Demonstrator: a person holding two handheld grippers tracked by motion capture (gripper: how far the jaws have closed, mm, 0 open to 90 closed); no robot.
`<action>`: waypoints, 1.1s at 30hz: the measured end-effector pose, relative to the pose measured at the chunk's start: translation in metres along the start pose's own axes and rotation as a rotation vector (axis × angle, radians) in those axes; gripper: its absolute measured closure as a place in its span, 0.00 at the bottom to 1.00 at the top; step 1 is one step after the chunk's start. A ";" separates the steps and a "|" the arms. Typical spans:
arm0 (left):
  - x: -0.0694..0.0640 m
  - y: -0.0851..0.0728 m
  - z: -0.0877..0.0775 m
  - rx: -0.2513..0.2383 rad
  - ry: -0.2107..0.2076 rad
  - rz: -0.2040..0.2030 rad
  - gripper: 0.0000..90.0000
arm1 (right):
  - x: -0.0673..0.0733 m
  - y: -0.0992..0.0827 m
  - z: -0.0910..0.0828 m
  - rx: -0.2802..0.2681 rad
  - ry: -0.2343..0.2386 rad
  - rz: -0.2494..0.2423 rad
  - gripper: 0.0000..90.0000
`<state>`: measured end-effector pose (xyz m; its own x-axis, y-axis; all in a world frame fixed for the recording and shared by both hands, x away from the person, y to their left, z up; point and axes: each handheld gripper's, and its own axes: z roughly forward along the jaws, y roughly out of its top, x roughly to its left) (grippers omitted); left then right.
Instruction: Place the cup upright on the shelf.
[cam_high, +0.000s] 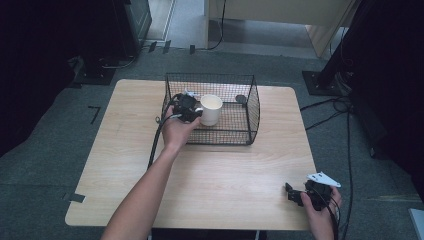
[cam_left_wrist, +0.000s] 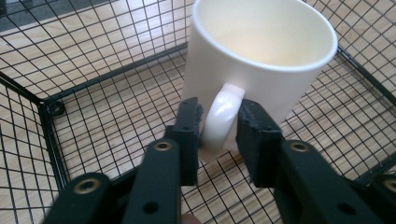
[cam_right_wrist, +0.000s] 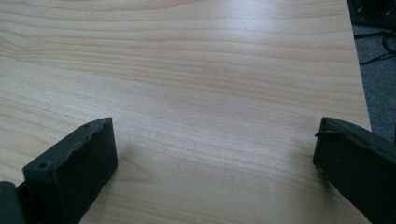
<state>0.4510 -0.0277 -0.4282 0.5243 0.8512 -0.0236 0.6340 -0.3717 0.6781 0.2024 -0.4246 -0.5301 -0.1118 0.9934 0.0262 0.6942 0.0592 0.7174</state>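
Where the wire basket (cam_high: 250, 107) stands toward the far side of the wooden tabletop (cam_high: 125, 165), we see the left gripper (cam_high: 192, 111) reaching over its near-left wall, held in the person's left hand (cam_high: 175, 132). Inside the basket a white mug (cam_high: 211, 109) stands upright with its open mouth up, in the left half of the basket floor. In the left gripper view the two black fingers (cam_left_wrist: 189, 135) are closed on the mug's handle (cam_left_wrist: 222, 116), one pad pressed to each side of the loop, and the mug's body (cam_left_wrist: 261, 60) rises just beyond them. The basket's black mesh (cam_left_wrist: 107, 116) runs beneath and around the mug, with pale wood showing through the grid. A small dark round thing (cam_high: 241, 98) lies on the basket floor near the far-right corner; we cannot tell what it is.

At the near-right corner of the tabletop the person's right hand (cam_high: 320, 210) holds the right gripper (cam_high: 295, 195), well apart from the basket, with the grey three-cornered plate (cam_high: 323, 178) on top. In the right gripper view its fingers (cam_right_wrist: 74, 172) stand wide apart with nothing between them, just bare wood grain (cam_right_wrist: 210, 93) below. A black cable (cam_high: 156, 140) trails from the left gripper back along the forearm. Beyond the tabletop, grey carpet (cam_high: 50, 130) and further cables (cam_high: 325, 105) lie on the floor.
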 end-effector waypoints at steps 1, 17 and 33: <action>0.000 0.000 -0.001 0.004 -0.006 0.001 0.76 | 0.000 0.000 0.000 0.000 0.000 0.000 0.00; 0.000 -0.002 -0.026 -0.110 -0.105 -0.033 0.38 | 0.000 0.000 0.000 0.000 0.000 0.000 0.00; -0.008 -0.018 -0.063 -0.206 -0.207 0.005 0.00 | 0.000 0.000 0.000 0.000 0.000 0.000 0.00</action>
<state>0.3996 -0.0044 -0.3942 0.6453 0.7482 -0.1545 0.5132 -0.2747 0.8131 0.2024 -0.4246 -0.5301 -0.1117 0.9934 0.0259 0.6942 0.0594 0.7173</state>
